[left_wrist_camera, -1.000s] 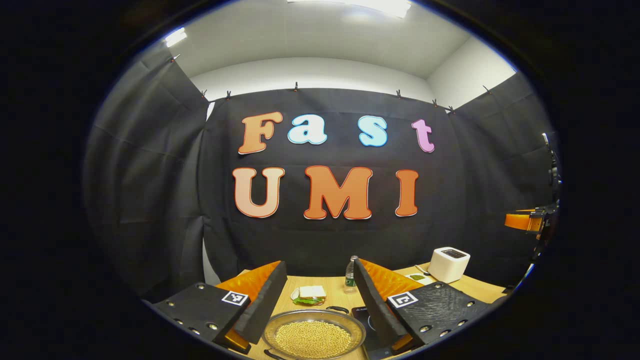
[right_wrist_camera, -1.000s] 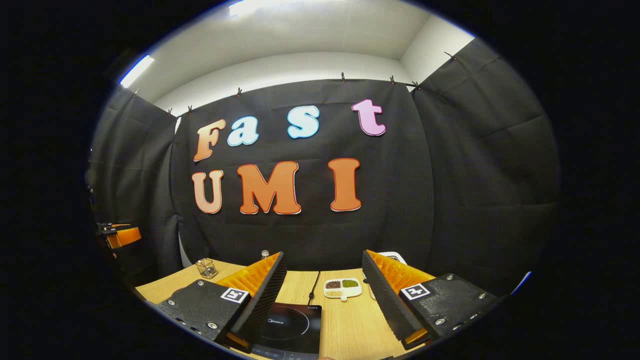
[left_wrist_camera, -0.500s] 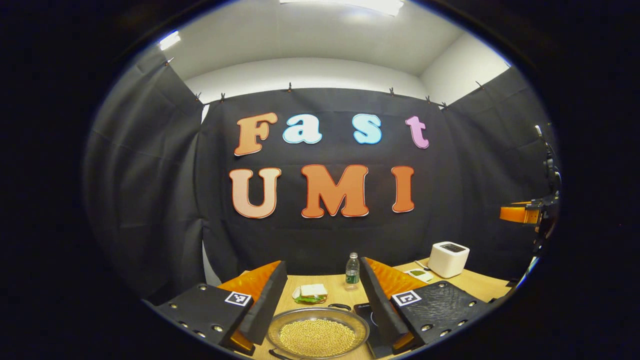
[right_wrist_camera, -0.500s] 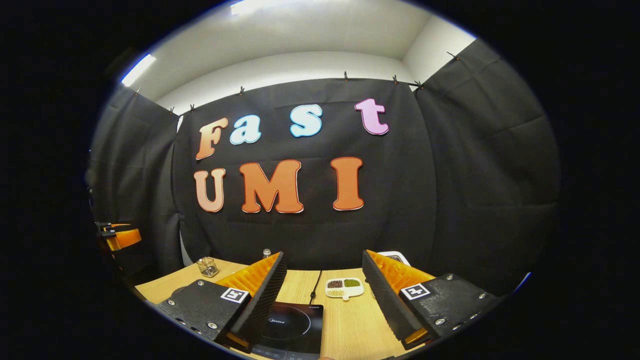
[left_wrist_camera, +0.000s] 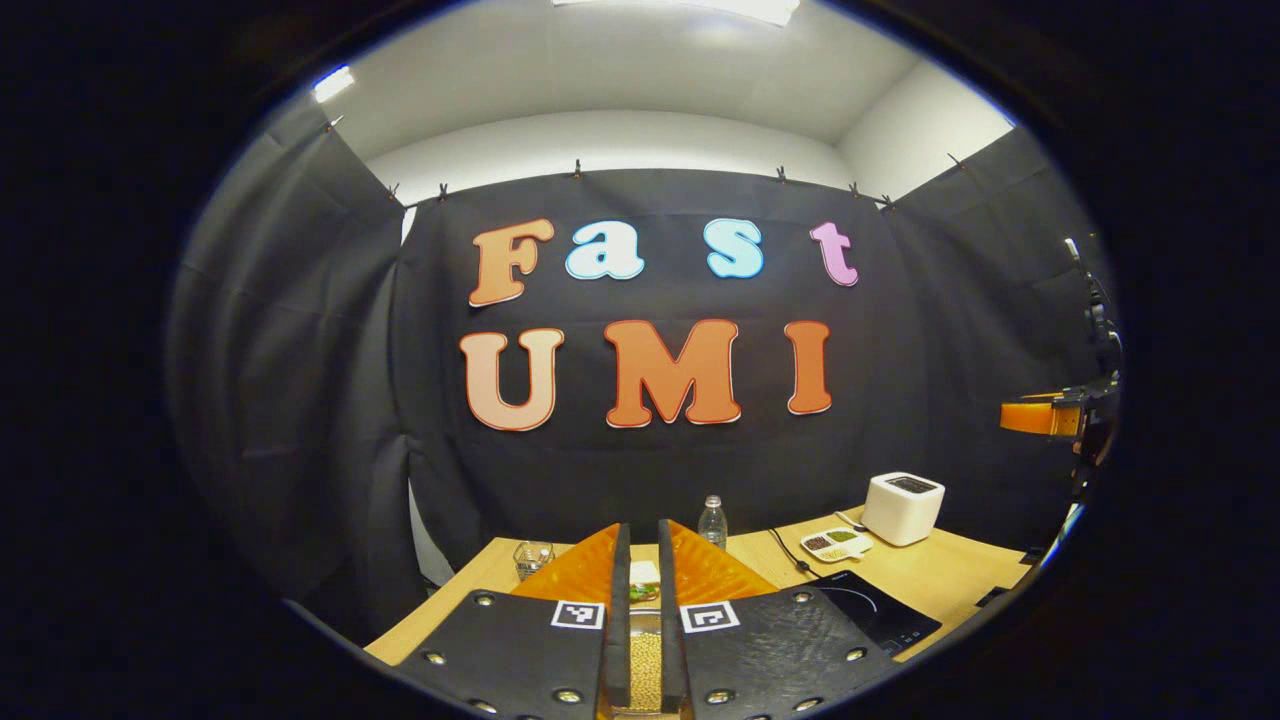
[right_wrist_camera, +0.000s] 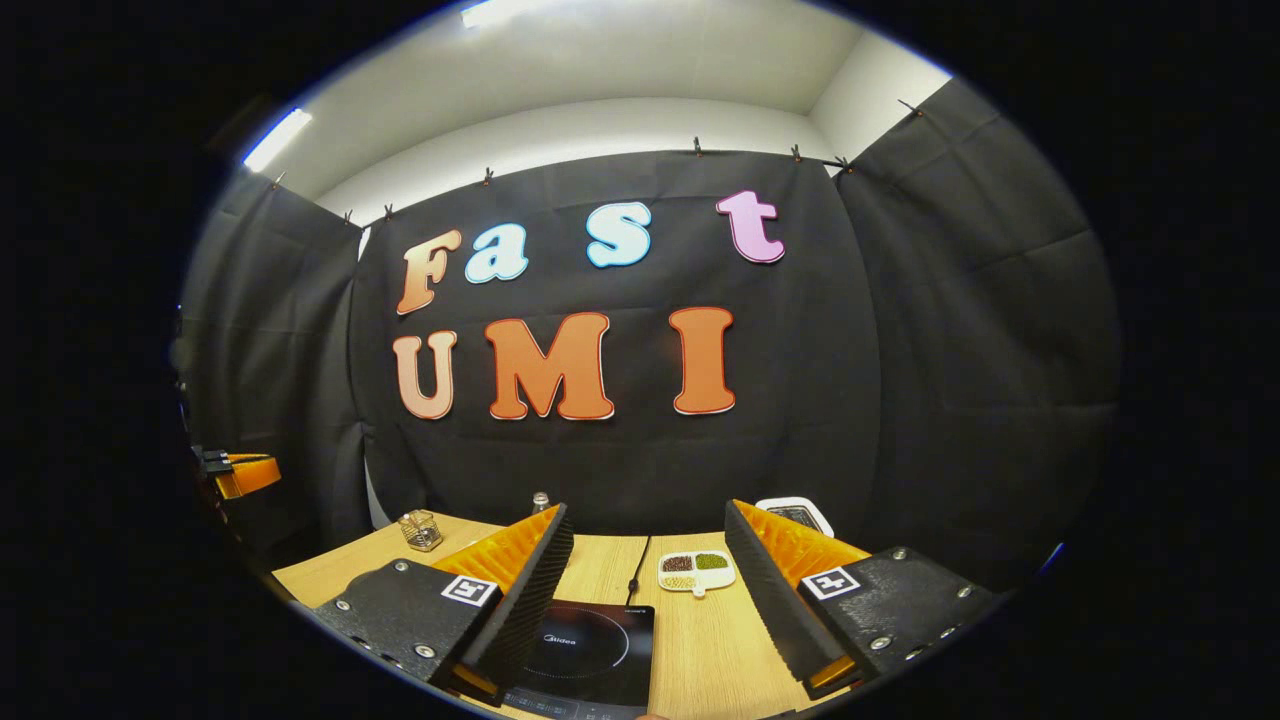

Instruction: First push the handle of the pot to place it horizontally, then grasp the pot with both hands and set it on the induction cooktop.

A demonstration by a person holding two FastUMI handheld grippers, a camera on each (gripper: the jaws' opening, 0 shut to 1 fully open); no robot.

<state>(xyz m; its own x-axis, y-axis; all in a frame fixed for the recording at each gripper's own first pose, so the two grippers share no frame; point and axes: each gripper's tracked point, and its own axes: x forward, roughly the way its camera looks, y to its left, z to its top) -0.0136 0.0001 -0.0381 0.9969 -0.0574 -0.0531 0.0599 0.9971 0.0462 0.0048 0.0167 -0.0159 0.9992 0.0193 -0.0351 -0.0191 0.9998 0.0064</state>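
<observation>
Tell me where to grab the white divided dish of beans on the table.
Pinch what looks like a small tab on the near edge of the white divided dish, right gripper tongs coming low from the near side: it lies flat and shallow on the wooden table.

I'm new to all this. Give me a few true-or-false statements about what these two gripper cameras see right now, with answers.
1. The left gripper has its fingers nearly together. True.
2. The right gripper is clamped on the cooktop. False: its fingers stand wide apart, holding nothing.
3. The induction cooktop has a pot sitting on it. False: its surface is bare.
4. A divided dish of beans lies on the table beyond the cooktop. True.
5. The white toaster is lying on its side. False: it stands upright.
</observation>
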